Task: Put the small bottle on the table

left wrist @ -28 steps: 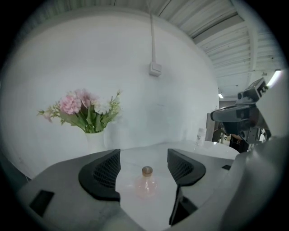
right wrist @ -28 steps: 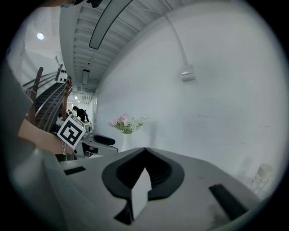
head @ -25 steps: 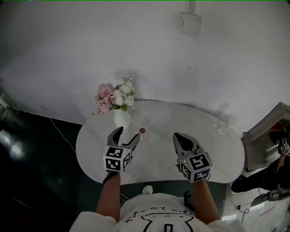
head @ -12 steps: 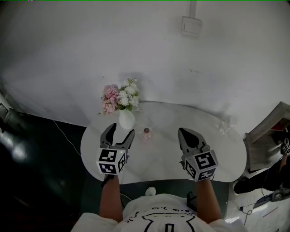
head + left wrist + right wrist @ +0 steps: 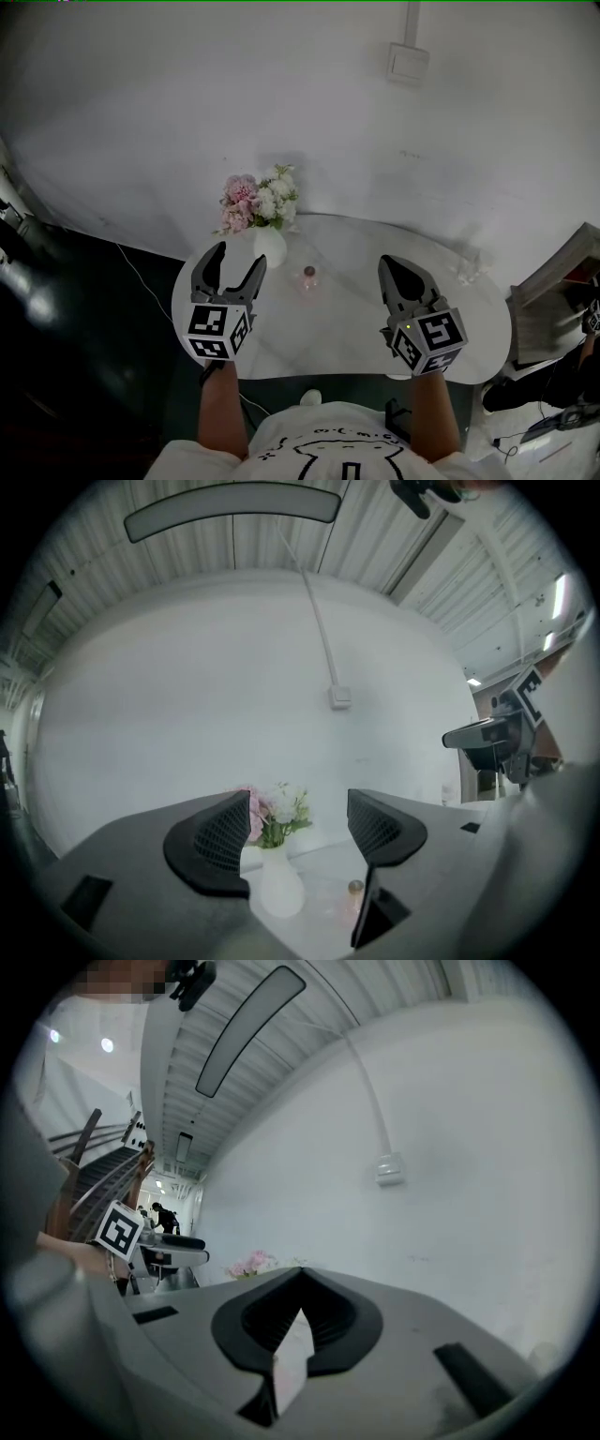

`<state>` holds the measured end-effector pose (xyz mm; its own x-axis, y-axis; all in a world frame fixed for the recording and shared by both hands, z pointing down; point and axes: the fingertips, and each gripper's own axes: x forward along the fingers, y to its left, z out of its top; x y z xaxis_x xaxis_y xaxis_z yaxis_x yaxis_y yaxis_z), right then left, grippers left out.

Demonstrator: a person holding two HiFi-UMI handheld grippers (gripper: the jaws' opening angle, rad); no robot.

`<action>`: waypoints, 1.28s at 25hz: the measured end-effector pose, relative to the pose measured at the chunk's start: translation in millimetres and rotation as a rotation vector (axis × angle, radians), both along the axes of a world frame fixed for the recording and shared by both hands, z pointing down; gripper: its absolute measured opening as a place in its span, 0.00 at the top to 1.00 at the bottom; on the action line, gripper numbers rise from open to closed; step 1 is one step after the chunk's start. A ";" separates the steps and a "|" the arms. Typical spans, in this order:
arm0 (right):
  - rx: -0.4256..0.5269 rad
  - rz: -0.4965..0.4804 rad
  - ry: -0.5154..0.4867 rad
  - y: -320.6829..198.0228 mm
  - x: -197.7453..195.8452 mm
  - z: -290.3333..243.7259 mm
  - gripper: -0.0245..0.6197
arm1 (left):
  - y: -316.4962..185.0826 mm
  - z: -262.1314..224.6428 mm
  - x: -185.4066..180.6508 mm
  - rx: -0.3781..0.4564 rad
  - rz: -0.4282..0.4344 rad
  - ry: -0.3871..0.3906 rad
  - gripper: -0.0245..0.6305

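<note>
Flowers (image 5: 260,199) in a white vase (image 5: 268,247) stand just left of the small bottle (image 5: 308,278), which is upright on the bench (image 5: 347,328) ahead of my grippers. My left gripper (image 5: 234,259) has its jaws spread and empty; my right gripper (image 5: 394,267) has its jaws pressed together. I see bare bench between them. Something clear (image 5: 467,270) near the far right edge is hard to make out.

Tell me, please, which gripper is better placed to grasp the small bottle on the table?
Probably left: the left gripper is open, with the small bottle just ahead; the right gripper is shut.
</note>
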<state>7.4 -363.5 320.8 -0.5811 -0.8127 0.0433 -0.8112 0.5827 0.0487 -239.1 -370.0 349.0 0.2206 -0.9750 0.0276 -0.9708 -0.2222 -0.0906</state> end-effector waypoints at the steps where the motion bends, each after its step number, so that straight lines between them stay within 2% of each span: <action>1: 0.010 0.004 0.002 0.0 0.5 -3.0 0.97 | 1.1 -4.0 -1.5 0.011 -0.004 0.001 0.45; 4: 0.043 0.019 0.017 0.5 1.9 -11.7 0.97 | 4.1 -14.1 -3.3 0.039 -0.016 -0.013 0.47; 6: 0.058 0.027 0.014 1.0 3.1 -18.4 0.97 | 6.0 -19.4 -2.4 0.055 -0.018 -0.027 0.56; 10: 0.085 0.039 0.003 1.0 4.6 -29.0 0.97 | 8.7 -25.8 -3.1 0.073 -0.018 -0.037 0.62; 13: 0.094 0.047 -0.017 0.7 6.5 -34.2 0.97 | 12.4 -33.4 -6.3 0.100 -0.031 -0.035 0.87; 14: 0.096 0.049 -0.023 0.5 6.9 -35.7 0.97 | 13.7 -36.6 -6.6 0.110 -0.032 -0.035 0.92; 18: 0.107 0.049 -0.023 0.4 5.5 -39.2 0.97 | 15.3 -46.5 -3.6 0.131 -0.017 -0.044 0.96; 32: 0.202 0.068 0.005 4.0 4.8 -64.6 0.97 | 19.7 -75.0 -3.9 0.207 -0.020 -0.060 0.96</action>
<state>12.1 -359.5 256.1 -0.5248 -0.8424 -0.1221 -0.8479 0.5046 0.1628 -243.0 -350.3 274.0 0.2056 -0.9652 -0.1617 -0.9663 -0.1740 -0.1899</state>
